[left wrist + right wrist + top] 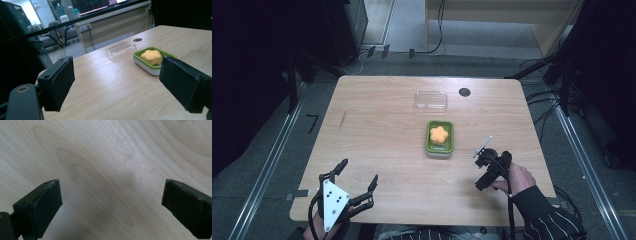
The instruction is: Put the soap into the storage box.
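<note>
Wooden table [377,135]; green dish [440,148] with orange flower-shaped piece [439,134] at centre. Clear lid [431,99] at 12 o'clock of dish. Left gripper [360,175] at 7 o'clock, fingers [58,82] spread, empty. Right gripper [492,157] at 4 o'clock, fingers [42,205] spread, empty.

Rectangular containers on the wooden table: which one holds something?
The green rectangular dish, holding an orange flower-shaped sponge. The clear plastic lid behind it lies empty.
</note>
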Demonstrator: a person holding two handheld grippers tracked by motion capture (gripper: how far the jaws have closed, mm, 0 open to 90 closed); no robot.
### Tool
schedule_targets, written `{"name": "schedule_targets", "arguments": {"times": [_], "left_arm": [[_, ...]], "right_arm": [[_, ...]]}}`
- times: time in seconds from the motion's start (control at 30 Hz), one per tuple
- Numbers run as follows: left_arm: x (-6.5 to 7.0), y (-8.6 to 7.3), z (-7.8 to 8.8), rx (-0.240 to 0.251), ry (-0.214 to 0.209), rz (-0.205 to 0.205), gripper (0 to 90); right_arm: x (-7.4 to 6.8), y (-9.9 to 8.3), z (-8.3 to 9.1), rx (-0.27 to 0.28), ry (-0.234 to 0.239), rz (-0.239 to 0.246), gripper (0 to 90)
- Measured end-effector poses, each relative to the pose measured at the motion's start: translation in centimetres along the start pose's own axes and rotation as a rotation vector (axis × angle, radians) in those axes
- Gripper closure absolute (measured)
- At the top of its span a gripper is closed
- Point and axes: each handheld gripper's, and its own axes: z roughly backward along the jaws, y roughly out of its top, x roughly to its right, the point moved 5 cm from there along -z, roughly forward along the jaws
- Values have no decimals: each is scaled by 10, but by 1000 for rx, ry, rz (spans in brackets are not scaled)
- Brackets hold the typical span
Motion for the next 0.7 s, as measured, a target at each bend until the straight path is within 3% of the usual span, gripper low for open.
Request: {"name": "schedule_targets", "arguments": {"times": [0.4,0.7], "left_arm": [[0,0,0,-2,0,-1,130],[1,1,-1,-2,0,-2,130]], "right_arm": [[-13,-27,-6,5,27,-10,32],[-13,-37,-8,4,28,-22,32]]}}
